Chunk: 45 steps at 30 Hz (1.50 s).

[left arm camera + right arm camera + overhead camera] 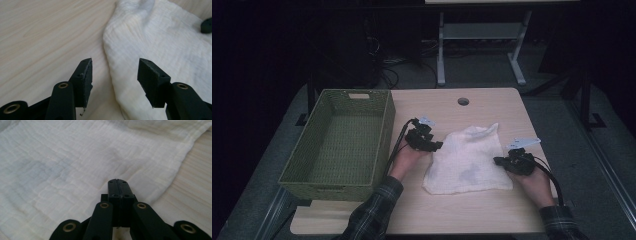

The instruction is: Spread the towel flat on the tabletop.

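Fingers of your left gripper (113, 75) stand well apart, nothing between the pads, above the left edge of the white cloth (468, 159). Your right gripper (117, 181) has its jaws pressed flat together over the cloth's right side; whether a fold is pinched between them cannot be told. The cloth lies spread on the wooden table (492, 107), between your two hands and well right of the green basket (384, 130), which stands at the table's left end.
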Tool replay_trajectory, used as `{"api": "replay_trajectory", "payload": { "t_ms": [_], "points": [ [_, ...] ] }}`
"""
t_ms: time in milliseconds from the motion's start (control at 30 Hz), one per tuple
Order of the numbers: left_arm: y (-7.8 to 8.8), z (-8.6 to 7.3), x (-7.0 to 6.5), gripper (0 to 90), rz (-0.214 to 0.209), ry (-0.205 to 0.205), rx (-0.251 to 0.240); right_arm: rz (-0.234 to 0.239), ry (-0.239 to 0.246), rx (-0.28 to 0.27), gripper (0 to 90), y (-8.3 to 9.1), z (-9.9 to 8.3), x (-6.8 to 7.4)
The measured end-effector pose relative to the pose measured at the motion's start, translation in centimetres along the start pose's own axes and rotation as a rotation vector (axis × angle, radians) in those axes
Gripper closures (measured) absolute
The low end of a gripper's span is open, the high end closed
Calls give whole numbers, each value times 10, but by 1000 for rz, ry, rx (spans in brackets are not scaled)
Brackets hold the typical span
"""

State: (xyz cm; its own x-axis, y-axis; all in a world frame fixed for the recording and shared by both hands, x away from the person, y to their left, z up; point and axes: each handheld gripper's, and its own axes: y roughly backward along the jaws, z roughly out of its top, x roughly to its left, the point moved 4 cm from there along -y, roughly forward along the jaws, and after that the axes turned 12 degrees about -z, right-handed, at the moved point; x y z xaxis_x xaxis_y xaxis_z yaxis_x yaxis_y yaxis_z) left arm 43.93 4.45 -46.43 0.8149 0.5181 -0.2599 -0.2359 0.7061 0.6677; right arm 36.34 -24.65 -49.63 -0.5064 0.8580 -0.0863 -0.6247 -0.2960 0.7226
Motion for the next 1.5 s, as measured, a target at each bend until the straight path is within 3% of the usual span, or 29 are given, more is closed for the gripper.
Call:
{"api": "replay_trajectory", "payload": {
  "t_ms": [200, 400, 567, 700, 833, 867, 900, 933, 1000, 1033, 1067, 1100, 1133, 1233, 1333, 1367, 1400, 1500],
  "points": [
    [-23, 3, 3, 485, -10, -2, 22, -2, 1, -2, 897, -2, -3, 0],
    [-34, -1, 5, 632, -16, 2, 43, -12, 11, -11, 897, -1, -3, 1],
    [-35, -3, 6, 869, -18, -4, 52, -12, 5, -11, 897, -1, -4, 1],
    [-31, 0, 4, 891, -19, 5, 24, -11, 11, -16, 896, -1, -4, 1],
    [-23, 7, -3, 893, -20, -17, -6, -8, 12, -20, 896, -1, -4, 1],
    [-19, 14, -12, 893, -30, -35, -34, -11, 13, -17, 896, -1, -4, 1],
    [-19, 14, -12, 893, -30, -35, -34, -11, 13, -17, 896, -1, -4, 1],
    [-18, 19, -22, 893, -41, -72, -35, -15, 14, -19, 896, -1, -4, 2],
    [-19, 23, -35, 894, -59, -101, -46, -15, 13, -19, 896, -1, -4, 2],
    [-19, 23, -35, 894, -59, -101, -46, -15, 13, -19, 896, -1, -4, 2],
    [-23, 26, -49, 894, -79, -134, -47, -14, 17, -18, 896, -1, -4, 1],
    [-23, 26, -49, 894, -79, -134, -47, -14, 17, -18, 896, -1, -4, 1],
    [-29, 27, -63, 894, -99, -168, -38, -13, 15, -17, 896, -1, -4, 1],
    [-39, 25, -83, 894, -128, -219, -13, -11, 11, -15, 896, -1, -4, 1],
    [-51, 21, -99, 895, -162, -231, 0, -10, 12, -16, 896, -1, -4, 1],
    [-51, 21, -99, 894, -162, -231, 0, -9, 12, -16, 896, -1, -5, 1],
    [-59, 17, -108, 895, -183, -244, 16, -8, 12, -16, 897, -1, -5, 1],
    [-70, 9, -117, 892, -212, -248, 46, -7, 9, -15, 896, -1, -5, 0]
  ]
}}
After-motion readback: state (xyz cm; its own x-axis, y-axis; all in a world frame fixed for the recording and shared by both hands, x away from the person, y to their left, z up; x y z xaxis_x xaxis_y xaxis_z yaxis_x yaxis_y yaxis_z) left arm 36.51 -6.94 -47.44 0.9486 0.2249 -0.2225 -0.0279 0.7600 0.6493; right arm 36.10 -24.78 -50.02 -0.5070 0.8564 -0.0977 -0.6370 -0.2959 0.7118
